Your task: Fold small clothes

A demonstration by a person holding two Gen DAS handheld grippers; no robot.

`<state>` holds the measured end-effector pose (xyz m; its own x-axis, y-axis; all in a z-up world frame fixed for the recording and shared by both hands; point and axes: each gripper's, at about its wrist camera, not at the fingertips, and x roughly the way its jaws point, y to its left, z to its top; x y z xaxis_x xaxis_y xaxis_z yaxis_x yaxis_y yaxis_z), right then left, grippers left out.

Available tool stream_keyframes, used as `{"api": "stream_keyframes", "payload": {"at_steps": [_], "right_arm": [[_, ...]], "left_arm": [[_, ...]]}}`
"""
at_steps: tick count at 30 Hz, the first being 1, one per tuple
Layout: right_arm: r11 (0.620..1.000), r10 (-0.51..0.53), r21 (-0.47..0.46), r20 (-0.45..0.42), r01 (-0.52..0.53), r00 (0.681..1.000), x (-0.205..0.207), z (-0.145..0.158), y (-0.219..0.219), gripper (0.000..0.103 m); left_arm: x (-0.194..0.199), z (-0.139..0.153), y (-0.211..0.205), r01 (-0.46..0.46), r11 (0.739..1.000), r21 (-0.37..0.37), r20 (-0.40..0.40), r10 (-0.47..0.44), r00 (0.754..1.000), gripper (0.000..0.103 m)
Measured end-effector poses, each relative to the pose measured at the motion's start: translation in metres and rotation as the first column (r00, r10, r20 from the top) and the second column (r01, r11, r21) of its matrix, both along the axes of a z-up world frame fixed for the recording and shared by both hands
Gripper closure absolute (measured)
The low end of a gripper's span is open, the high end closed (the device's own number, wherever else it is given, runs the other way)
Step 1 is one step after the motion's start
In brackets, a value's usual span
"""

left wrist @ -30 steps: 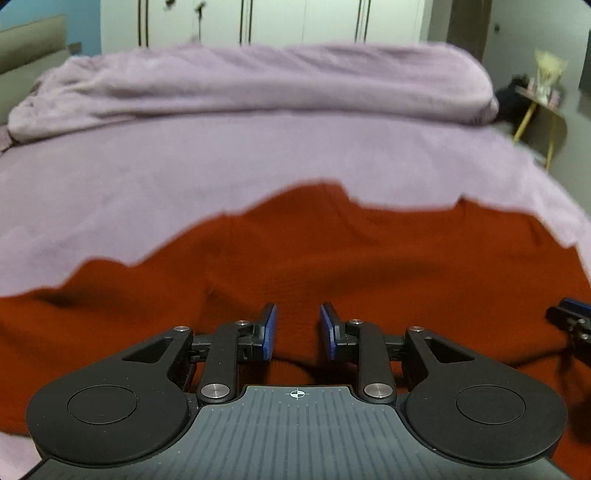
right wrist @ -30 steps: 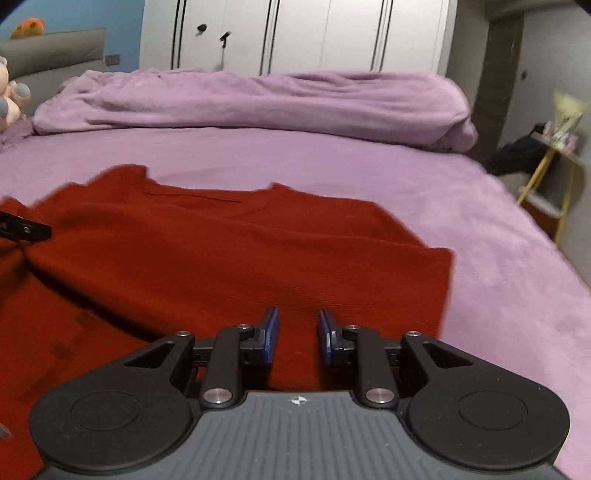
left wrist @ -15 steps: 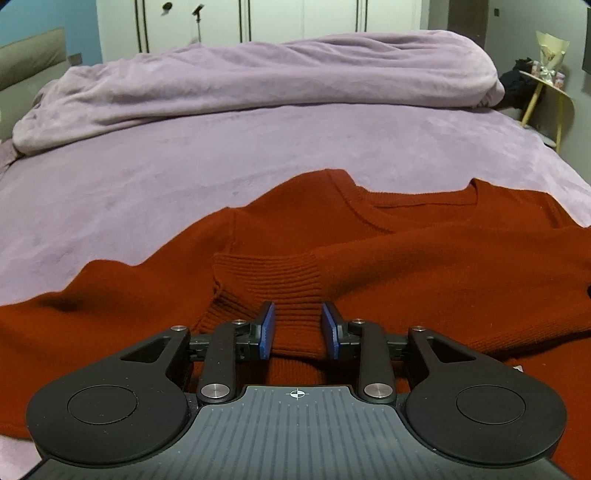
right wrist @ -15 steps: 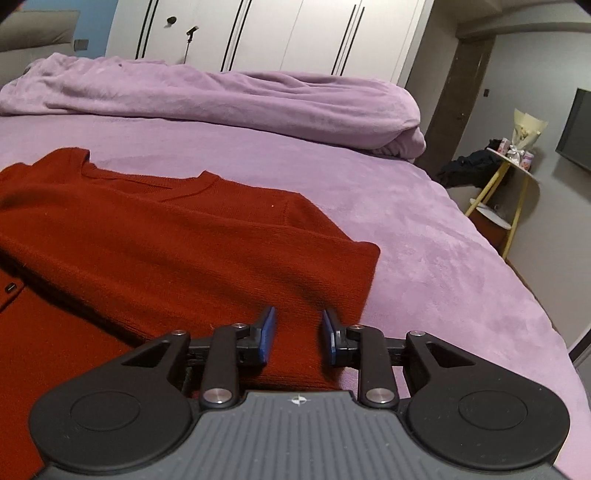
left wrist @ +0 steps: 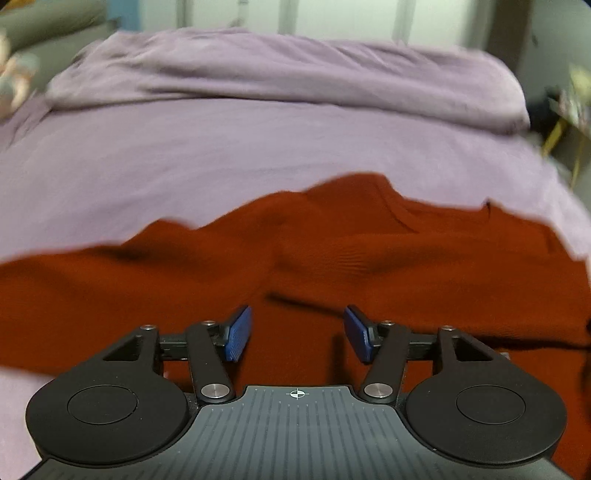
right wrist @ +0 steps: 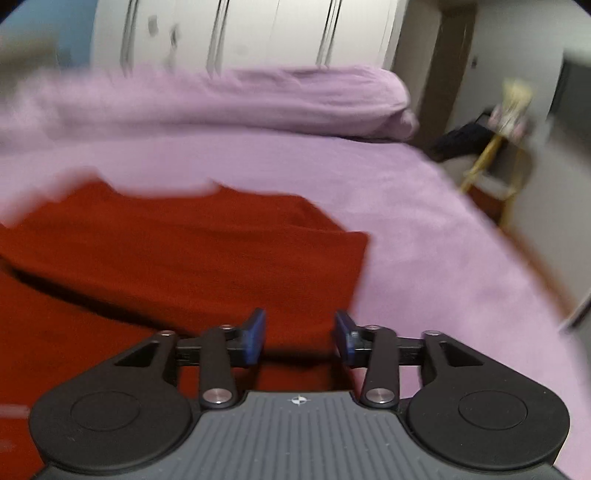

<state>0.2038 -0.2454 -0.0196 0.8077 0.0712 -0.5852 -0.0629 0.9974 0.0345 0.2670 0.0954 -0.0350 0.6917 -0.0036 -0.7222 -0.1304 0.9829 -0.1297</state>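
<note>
Both grippers stand with their blue pads spread wide and nothing between them. From its own camera, the left gripper [left wrist: 297, 334] hangs over the middle of the red sweater [left wrist: 332, 266], pads [left wrist: 238, 334] apart above the knit, whether touching it I cannot tell. The right gripper [right wrist: 299, 338] sits at the sweater's [right wrist: 184, 258] right-hand edge: its left pad [right wrist: 255, 338] is over red fabric, while its right pad is over the purple bedsheet [right wrist: 424, 229] just beside the hem corner.

Spread flat on the bedsheet [left wrist: 184, 166], the sweater runs its long axis across the left view, side to side, with one sleeve [left wrist: 74, 288] reaching out toward the left edge. Its neckline [left wrist: 436, 210] lies on the far side, pointing away from the grippers toward the head of the bed. A folded layer with a ribbed band lies across the body, and in the right view a folded panel ends in a squared corner [right wrist: 360, 240].

Beyond, a bunched purple duvet [left wrist: 295, 74] stretches along the far end of the bed, in front of white wardrobe doors [right wrist: 258, 33]. A yellow-legged side table [right wrist: 495, 155] stands off to the right. Both views are blurred.
</note>
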Motion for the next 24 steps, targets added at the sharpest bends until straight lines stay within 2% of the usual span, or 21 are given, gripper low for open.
{"api": "stream_keyframes", "payload": {"at_steps": [2, 4, 6, 9, 12, 13, 15, 17, 19, 21, 23, 24], "right_arm": [[0.991, 0.058, 0.118, 0.010, -0.059, 0.998, -0.036, 0.001, -0.001, 0.024], [0.978, 0.068, 0.198, 0.007, -0.068, 0.998, -0.064, -0.004, 0.001, 0.024], [0.955, 0.064, 0.292, -0.025, -0.054, 0.998, -0.079, -0.013, 0.001, 0.024], [0.933, 0.015, 0.358, -0.107, 0.024, 0.994, -0.082, -0.026, 0.003, 0.029], [0.943, -0.013, 0.328, -0.120, 0.052, 0.993, -0.081, -0.029, 0.012, 0.032], [0.950, -0.014, 0.308, -0.128, 0.053, 0.992, -0.078, -0.028, 0.015, 0.033], [0.957, -0.021, 0.284, -0.141, 0.060, 0.990, -0.077, -0.027, 0.019, 0.036], [0.958, -0.033, 0.278, -0.150, 0.075, 0.988, -0.077, -0.029, 0.019, 0.038], [0.959, -0.043, 0.271, -0.154, 0.085, 0.987, -0.075, -0.029, 0.019, 0.039], [0.964, -0.045, 0.252, -0.154, 0.084, 0.987, -0.076, -0.031, 0.021, 0.039], [0.972, -0.040, 0.222, -0.151, 0.073, 0.988, -0.074, -0.032, 0.025, 0.039], [0.975, -0.038, 0.212, -0.149, 0.069, 0.988, -0.074, -0.033, 0.026, 0.039]], "left_arm": [[-0.035, 0.005, 0.036, -0.061, 0.992, -0.109, 0.053, 0.067, 0.996, 0.024], [-0.071, 0.003, 0.080, -0.156, 0.967, -0.200, 0.078, 0.174, 0.982, 0.024], [-0.096, -0.001, 0.120, -0.262, 0.936, -0.234, 0.065, 0.284, 0.957, 0.024], [-0.124, -0.010, 0.184, -0.426, 0.866, -0.263, 0.020, 0.446, 0.895, 0.037], [-0.144, -0.020, 0.238, -0.528, 0.779, -0.338, 0.010, 0.564, 0.826, 0.041], [-0.147, -0.025, 0.253, -0.553, 0.753, -0.357, -0.001, 0.592, 0.806, 0.047], [-0.153, -0.035, 0.281, -0.595, 0.688, -0.415, -0.013, 0.650, 0.760, 0.051], [-0.157, -0.046, 0.304, -0.607, 0.619, -0.499, -0.035, 0.685, 0.727, 0.061], [-0.160, -0.055, 0.322, -0.607, 0.550, -0.574, -0.047, 0.718, 0.695, 0.068], [-0.159, -0.063, 0.337, -0.602, 0.491, -0.630, -0.058, 0.743, 0.667, 0.072], [-0.155, -0.072, 0.346, -0.613, 0.430, -0.663, -0.091, 0.766, 0.636, 0.088], [-0.155, -0.077, 0.351, -0.617, 0.397, -0.680, -0.113, 0.774, 0.623, 0.092]]}}
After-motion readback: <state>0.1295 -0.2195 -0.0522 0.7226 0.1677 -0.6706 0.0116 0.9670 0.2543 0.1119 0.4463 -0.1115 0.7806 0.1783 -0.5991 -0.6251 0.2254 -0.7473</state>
